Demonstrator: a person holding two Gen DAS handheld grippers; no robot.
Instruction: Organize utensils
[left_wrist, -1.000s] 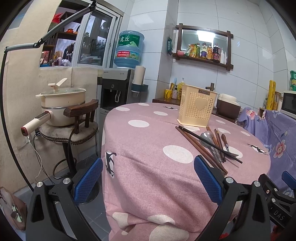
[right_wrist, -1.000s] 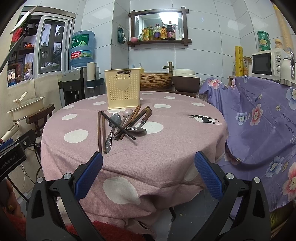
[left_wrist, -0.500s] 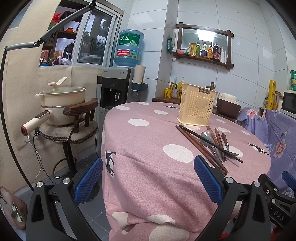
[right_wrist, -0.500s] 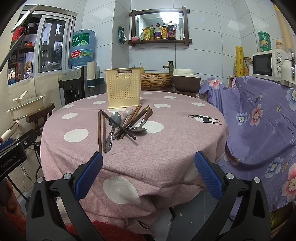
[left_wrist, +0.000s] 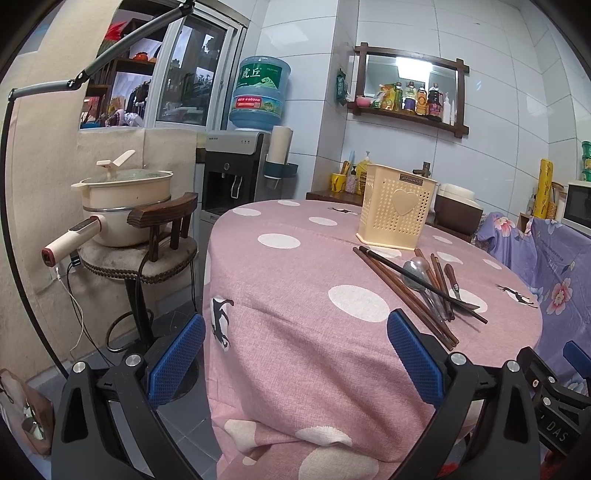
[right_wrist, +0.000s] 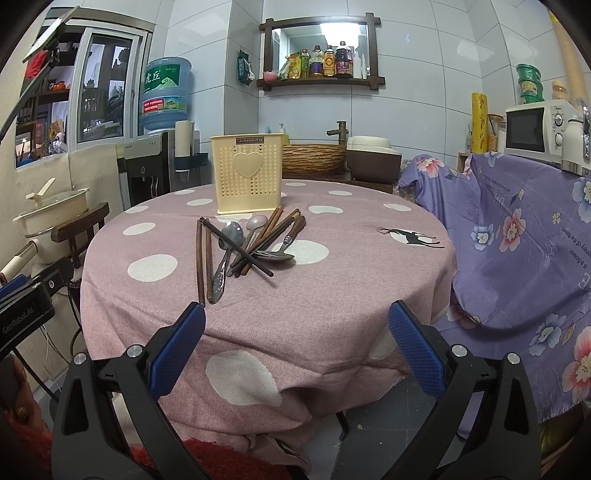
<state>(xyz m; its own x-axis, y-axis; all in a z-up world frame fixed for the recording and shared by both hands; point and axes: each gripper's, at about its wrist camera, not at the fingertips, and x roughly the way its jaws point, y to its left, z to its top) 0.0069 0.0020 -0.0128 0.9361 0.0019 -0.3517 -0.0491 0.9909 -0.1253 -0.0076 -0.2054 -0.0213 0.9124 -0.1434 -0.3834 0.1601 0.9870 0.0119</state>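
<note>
Left wrist view: the left gripper (left_wrist: 295, 354) hangs wide open and empty, with the chopsticks (left_wrist: 402, 291) and metal spoon (left_wrist: 415, 267) ahead beyond its right jaw, before the cream utensil holder (left_wrist: 397, 206). Right wrist view: the right gripper (right_wrist: 295, 345) is likewise spread empty; the utensil pile (right_wrist: 245, 249), perhaps three spoons among chopsticks, lies ahead just left of centre.
</note>
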